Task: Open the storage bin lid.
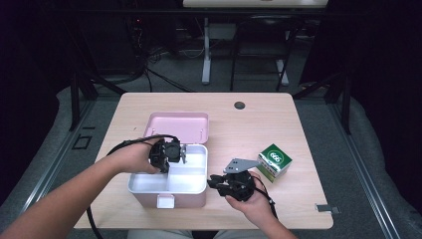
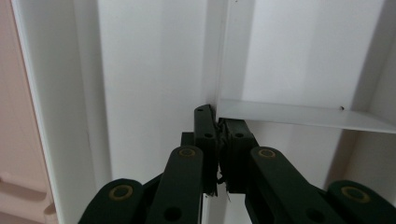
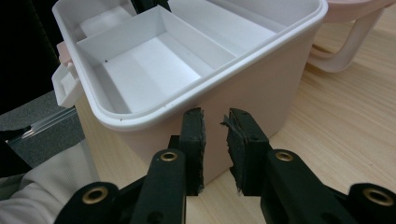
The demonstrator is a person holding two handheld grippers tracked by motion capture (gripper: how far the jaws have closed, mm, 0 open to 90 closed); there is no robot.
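Pink box, green carton marked "666".

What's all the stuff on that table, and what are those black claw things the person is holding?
Storage box: one, pink outside, lid open toward the back, near the table's front left.
White tray: one, divided into compartments, sitting inside the box.
Small carton: one, green and white, right of the box.
Table: one, light wood.
Left gripper: one, black, jaws shut on a tray divider.
Right gripper: one, black, jaws slightly apart beside the box's right wall.
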